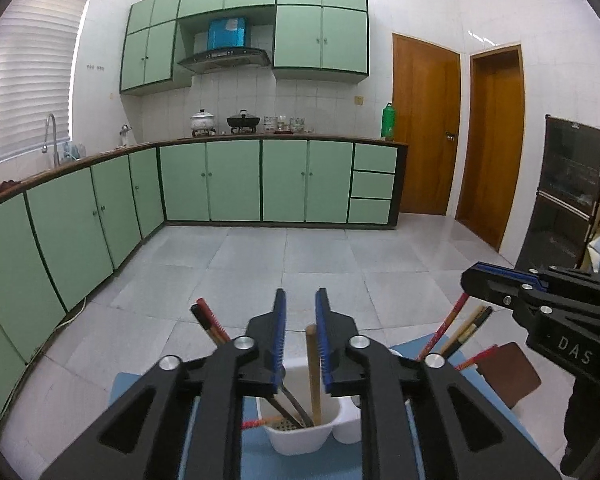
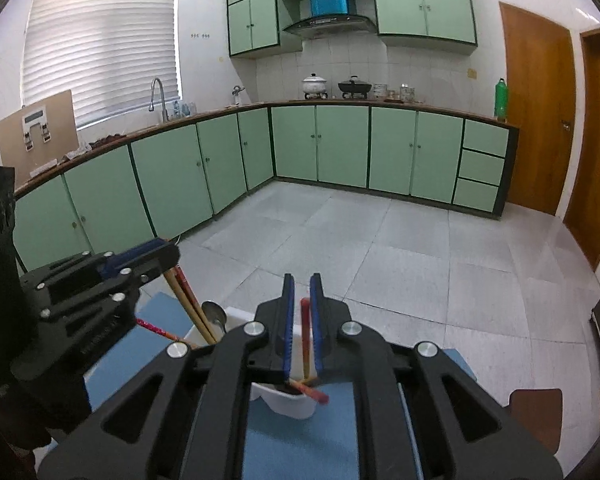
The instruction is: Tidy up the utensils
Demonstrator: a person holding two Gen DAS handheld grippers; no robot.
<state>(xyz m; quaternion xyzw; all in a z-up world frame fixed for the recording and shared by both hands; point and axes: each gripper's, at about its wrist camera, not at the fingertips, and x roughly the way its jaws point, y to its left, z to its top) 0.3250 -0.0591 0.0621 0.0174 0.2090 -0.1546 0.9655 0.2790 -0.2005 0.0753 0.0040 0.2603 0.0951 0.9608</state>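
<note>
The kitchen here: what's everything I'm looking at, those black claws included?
Holders: two, white, on the mat.
Utensils: chopsticks and a spoon, wooden, red, dark, metal; standing in the holders; count unclear.
Mat: one, blue, under the holders.
Cabinets: green, along the walls.
Pots: two, white and black, on the stove.
Bottle: one, green, counter end.
Doors: two, brown, right.
Left gripper: black, blue pads, slightly open.
Right gripper: same, slightly open.
</note>
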